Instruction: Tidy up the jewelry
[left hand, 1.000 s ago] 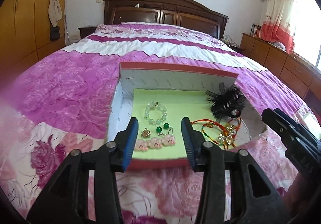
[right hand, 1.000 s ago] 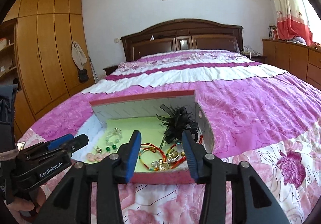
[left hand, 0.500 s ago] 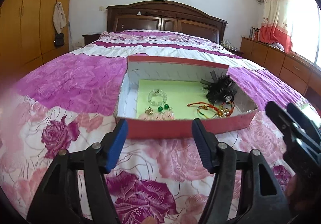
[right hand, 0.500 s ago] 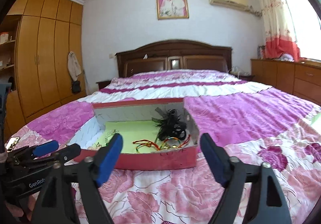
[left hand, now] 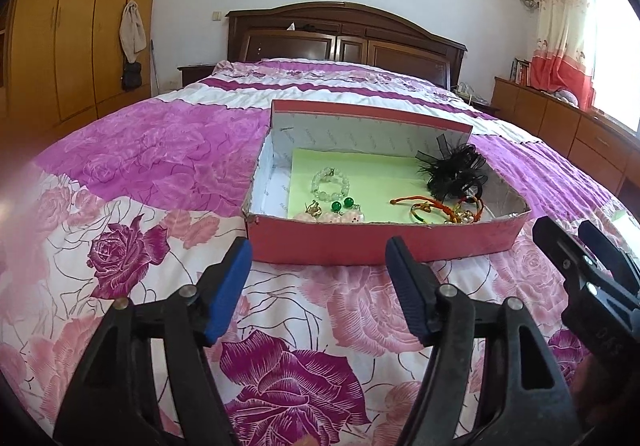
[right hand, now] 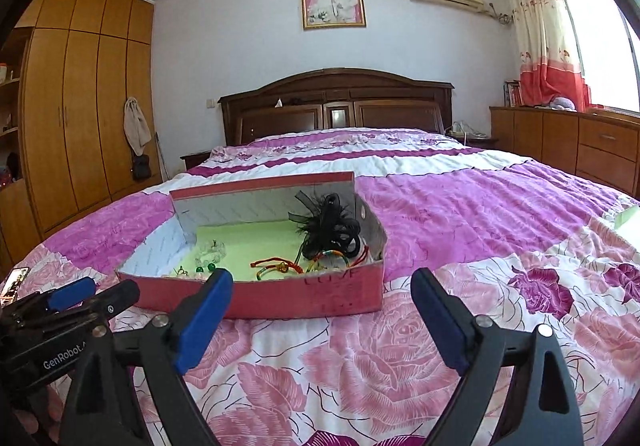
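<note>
A red cardboard box with a green liner sits on the bed. In it lie a clear bead bracelet, green bead earrings, pink pig charms, red and gold cord bracelets and a black feather hair clip. My left gripper is open and empty, in front of the box's near wall. My right gripper is open and empty, in front of the box and a little right of it.
The bed has a pink and purple rose quilt. A wooden headboard stands at the far end. Wardrobes line the left wall, a low dresser the right. A phone lies at the left edge.
Both grippers have pulled back from over the box to in front of it and opened wider. The jewelry has stayed in the box.
</note>
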Demonstrator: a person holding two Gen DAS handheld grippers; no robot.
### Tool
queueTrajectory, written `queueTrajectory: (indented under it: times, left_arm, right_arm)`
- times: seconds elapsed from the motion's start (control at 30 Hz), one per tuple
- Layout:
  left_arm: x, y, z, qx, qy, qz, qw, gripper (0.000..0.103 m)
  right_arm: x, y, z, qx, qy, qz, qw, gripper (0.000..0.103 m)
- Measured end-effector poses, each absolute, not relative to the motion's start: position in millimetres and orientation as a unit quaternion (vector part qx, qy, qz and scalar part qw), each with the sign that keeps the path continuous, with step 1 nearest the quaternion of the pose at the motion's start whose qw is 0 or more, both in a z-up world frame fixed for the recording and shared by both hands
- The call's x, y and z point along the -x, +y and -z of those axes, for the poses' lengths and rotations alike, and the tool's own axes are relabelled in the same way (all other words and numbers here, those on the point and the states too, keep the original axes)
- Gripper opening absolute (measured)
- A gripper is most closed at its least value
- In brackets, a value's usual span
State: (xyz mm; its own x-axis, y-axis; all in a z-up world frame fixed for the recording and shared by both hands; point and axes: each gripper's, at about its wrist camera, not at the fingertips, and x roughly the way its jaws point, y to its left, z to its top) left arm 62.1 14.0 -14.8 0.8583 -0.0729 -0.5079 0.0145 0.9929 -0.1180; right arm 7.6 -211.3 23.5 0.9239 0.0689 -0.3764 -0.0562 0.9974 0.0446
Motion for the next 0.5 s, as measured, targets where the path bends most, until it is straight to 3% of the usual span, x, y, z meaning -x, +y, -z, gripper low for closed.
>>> queueTrajectory:
  times: [0.5]
  left_arm:
    - [-61.5,10.6,17.3,0.044,0.264,0.02,0.963,0.062]
  right_arm:
    - [-10.8,-210.4,-19.6,-0.017,0.205,-0.031,0.978,0.092]
